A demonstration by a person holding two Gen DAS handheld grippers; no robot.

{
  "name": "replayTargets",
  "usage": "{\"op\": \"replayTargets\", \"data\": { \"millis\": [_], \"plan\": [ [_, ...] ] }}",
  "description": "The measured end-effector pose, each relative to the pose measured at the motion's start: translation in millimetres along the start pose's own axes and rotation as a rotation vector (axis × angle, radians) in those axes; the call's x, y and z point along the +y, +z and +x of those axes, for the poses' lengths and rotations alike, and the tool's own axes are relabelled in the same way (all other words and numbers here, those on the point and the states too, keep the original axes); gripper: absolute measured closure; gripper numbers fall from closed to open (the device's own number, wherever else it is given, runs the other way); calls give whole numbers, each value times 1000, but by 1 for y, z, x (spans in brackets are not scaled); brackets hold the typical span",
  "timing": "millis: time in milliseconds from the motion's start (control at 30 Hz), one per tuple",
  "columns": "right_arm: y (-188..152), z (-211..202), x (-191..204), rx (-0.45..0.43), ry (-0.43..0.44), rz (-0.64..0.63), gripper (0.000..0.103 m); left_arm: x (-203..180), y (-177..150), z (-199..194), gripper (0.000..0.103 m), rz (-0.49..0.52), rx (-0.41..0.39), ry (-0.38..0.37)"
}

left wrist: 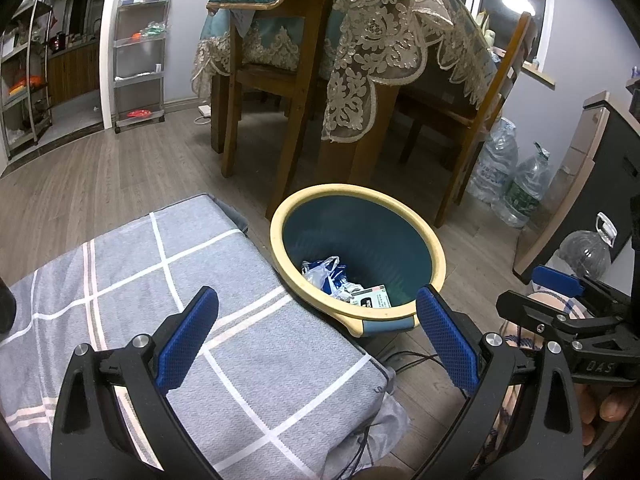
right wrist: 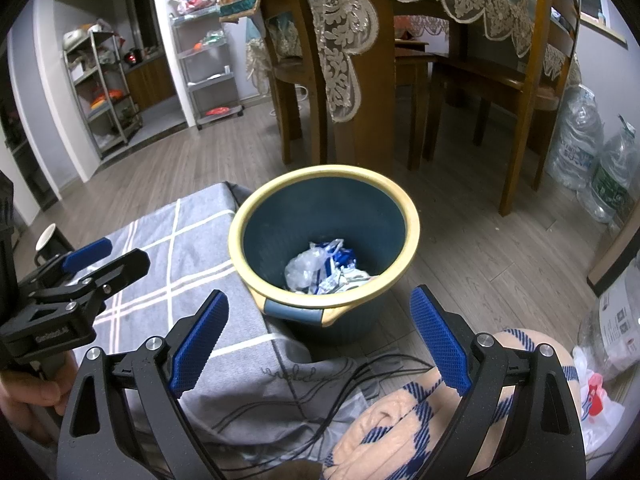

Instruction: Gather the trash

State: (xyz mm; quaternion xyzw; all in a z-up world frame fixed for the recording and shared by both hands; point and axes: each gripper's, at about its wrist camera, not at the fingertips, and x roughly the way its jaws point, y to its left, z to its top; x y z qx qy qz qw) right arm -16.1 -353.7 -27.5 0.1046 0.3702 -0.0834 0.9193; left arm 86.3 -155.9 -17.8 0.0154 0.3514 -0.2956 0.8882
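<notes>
Gaping wide, empty: both hand-held grippers (left wrist: 316, 336) (right wrist: 320, 334); mug (right wrist: 46, 236) only in right view.

We see a dark teal bin (right wrist: 324, 216) with a cream-yellow rim (left wrist: 438, 254); inside lie clear, white and blue wrappers (right wrist: 320, 266) and a white-and-green box (left wrist: 370, 300). Beside it our cushion (left wrist: 192, 280) is grey, crossed by white and pale pink lines. Both grippers (left wrist: 318, 330) (right wrist: 320, 332) are black with blue, dimpled pads (right wrist: 436, 340). The floor (left wrist: 100, 176) is grey-brown wood plank. The tablecloth (left wrist: 372, 32) is teal under beige floral lace. The chairs (right wrist: 520, 80) are brown wood. Our trousers (right wrist: 400, 420) are peach with blue-and-white plaid.
</notes>
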Motion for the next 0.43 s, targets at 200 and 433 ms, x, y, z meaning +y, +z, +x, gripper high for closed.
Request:
{"op": "replayTargets", "data": {
  "millis": [200, 433],
  "plan": [
    [0, 0, 0, 0, 0, 0, 11, -1, 0, -1, 6, 3, -3, -2],
    [0, 0, 0, 1, -1, 0, 11, 0, -1, 1, 6, -2, 9, 6]
  ]
}}
